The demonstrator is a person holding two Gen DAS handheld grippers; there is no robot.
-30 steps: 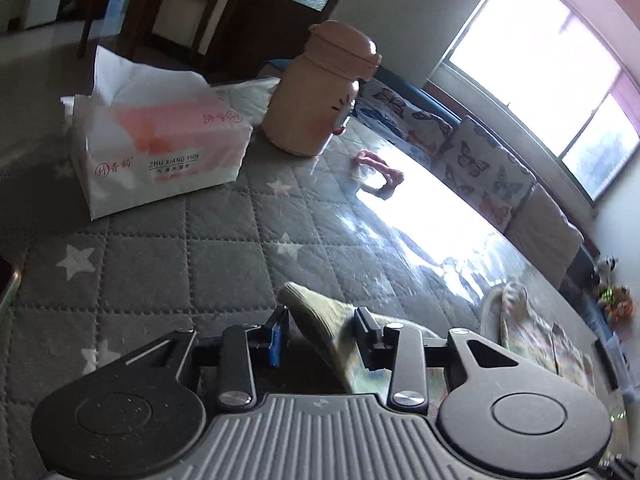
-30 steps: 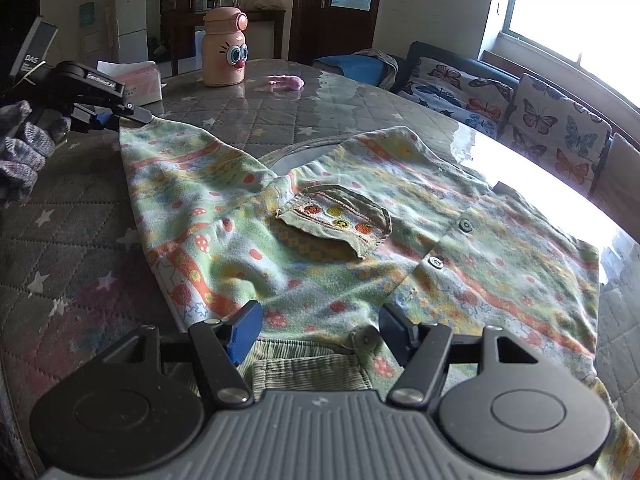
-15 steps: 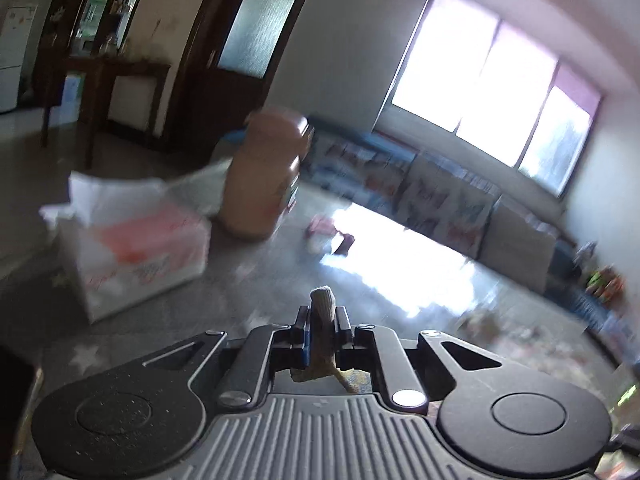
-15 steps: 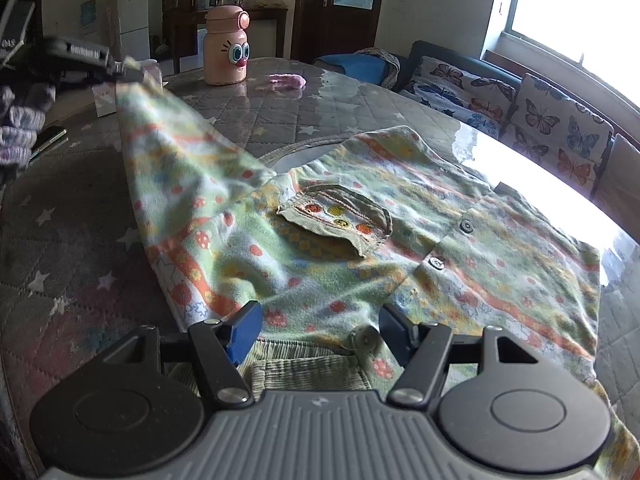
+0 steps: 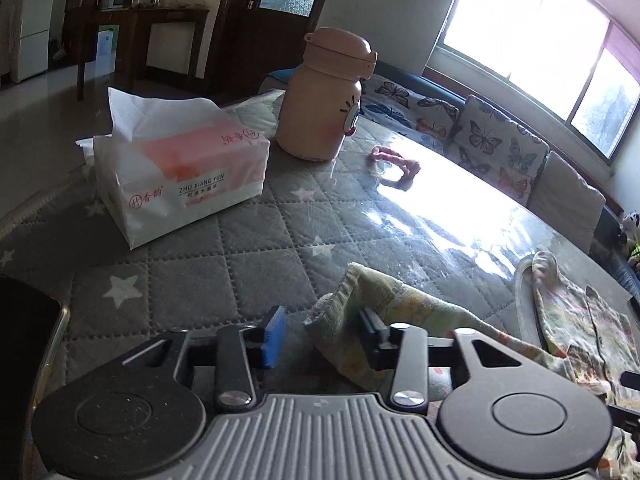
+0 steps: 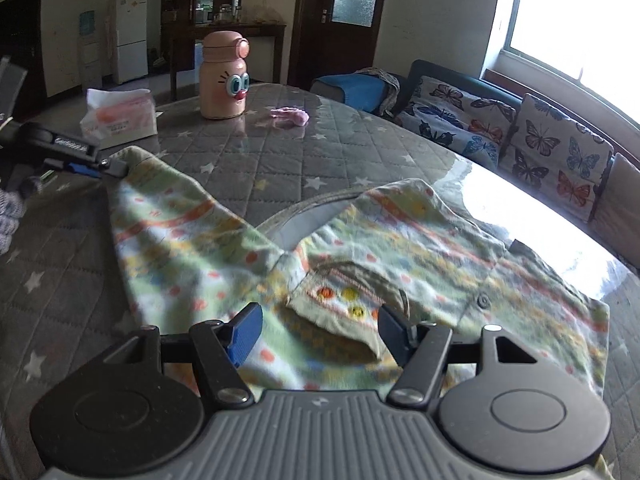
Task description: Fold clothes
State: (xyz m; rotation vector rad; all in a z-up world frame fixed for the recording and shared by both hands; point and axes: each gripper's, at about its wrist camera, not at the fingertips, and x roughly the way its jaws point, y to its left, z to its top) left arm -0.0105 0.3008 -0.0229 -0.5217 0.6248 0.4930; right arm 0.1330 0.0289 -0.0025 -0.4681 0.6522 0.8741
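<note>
Now spread wide: left gripper (image 5: 320,334) around cuff of green patterned cotton shirt (image 6: 360,248); right gripper (image 6: 316,330) likewise parted, over embroidered pocket (image 6: 344,300).

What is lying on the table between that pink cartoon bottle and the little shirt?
In the right wrist view, only bare quilted table cover separates the bottle from the shirt; a pink scrunchie sits off to the side.

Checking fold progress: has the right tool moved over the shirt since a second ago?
Yes. The right tool has advanced up the shirt, from the ribbed hem to straddling the pocket.
</note>
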